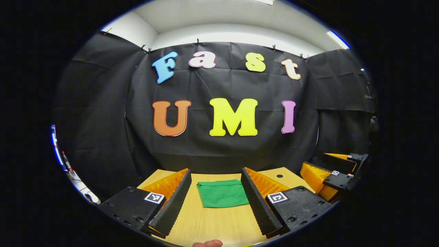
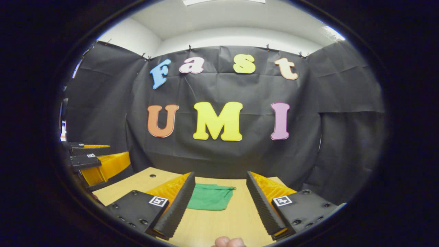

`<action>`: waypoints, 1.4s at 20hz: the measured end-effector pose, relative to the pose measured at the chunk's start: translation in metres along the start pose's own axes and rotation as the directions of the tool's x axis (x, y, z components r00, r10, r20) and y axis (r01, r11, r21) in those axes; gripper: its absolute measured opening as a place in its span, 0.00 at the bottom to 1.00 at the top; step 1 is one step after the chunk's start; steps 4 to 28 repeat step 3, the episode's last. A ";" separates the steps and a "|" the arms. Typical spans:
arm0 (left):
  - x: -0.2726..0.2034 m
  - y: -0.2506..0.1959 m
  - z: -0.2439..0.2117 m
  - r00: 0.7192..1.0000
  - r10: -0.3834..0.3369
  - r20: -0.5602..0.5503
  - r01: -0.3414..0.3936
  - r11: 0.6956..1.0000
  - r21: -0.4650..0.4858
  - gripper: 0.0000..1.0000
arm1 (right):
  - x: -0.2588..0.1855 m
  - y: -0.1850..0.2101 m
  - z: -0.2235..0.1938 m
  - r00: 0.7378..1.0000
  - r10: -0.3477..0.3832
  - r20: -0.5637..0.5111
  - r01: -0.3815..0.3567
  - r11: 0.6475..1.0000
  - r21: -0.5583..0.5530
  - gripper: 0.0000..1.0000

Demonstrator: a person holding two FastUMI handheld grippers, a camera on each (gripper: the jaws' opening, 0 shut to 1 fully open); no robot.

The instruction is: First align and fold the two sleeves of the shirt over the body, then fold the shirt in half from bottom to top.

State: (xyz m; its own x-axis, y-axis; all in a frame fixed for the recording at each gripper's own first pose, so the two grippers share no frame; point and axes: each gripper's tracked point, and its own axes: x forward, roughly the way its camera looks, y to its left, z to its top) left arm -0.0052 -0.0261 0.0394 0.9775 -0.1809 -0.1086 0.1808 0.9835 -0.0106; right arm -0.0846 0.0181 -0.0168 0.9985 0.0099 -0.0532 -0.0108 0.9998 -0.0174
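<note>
A green shirt (image 1: 222, 193) lies folded into a small flat rectangle on the wooden table (image 1: 209, 223), near its far edge. In the left gripper view my left gripper (image 1: 216, 202) stands open above the table, and the shirt shows between its fingers, farther off. The right gripper view has the same shirt (image 2: 210, 197) ahead and slightly left, with my right gripper (image 2: 219, 202) open and nothing between its fingers. The right gripper (image 1: 337, 175) also appears at the right edge of the left gripper view, and the left gripper (image 2: 92, 161) at the left edge of the right one.
The black cloth wall (image 1: 226, 147) rises just behind the table's far edge. A small dark hole (image 1: 279, 176) marks the tabletop to the right of the shirt. A fingertip (image 1: 207, 243) shows at the bottom of each view.
</note>
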 end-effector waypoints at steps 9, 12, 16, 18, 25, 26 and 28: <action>0.001 0.003 0.005 1.000 0.007 0.006 -0.007 1.000 0.005 0.93 | 0.002 0.005 0.002 1.000 0.013 0.010 -0.013 1.000 0.005 0.93; 0.001 0.003 0.005 1.000 0.007 0.006 -0.007 1.000 0.005 0.93 | 0.002 0.005 0.002 1.000 0.013 0.010 -0.013 1.000 0.005 0.93; 0.001 0.003 0.005 1.000 0.007 0.006 -0.007 1.000 0.005 0.93 | 0.002 0.005 0.002 1.000 0.013 0.010 -0.013 1.000 0.005 0.93; 0.001 0.003 0.005 1.000 0.007 0.006 -0.007 1.000 0.005 0.93 | 0.002 0.005 0.002 1.000 0.013 0.010 -0.013 1.000 0.005 0.93; 0.001 0.003 0.005 1.000 0.007 0.006 -0.007 1.000 0.005 0.93 | 0.002 0.005 0.002 1.000 0.013 0.010 -0.013 1.000 0.005 0.93; 0.001 0.003 0.005 1.000 0.007 0.006 -0.007 1.000 0.005 0.93 | 0.002 0.005 0.002 1.000 0.013 0.010 -0.013 1.000 0.005 0.93; 0.001 0.003 0.005 1.000 0.007 0.006 -0.007 1.000 0.005 0.93 | 0.002 0.005 0.002 1.000 0.013 0.010 -0.013 1.000 0.005 0.93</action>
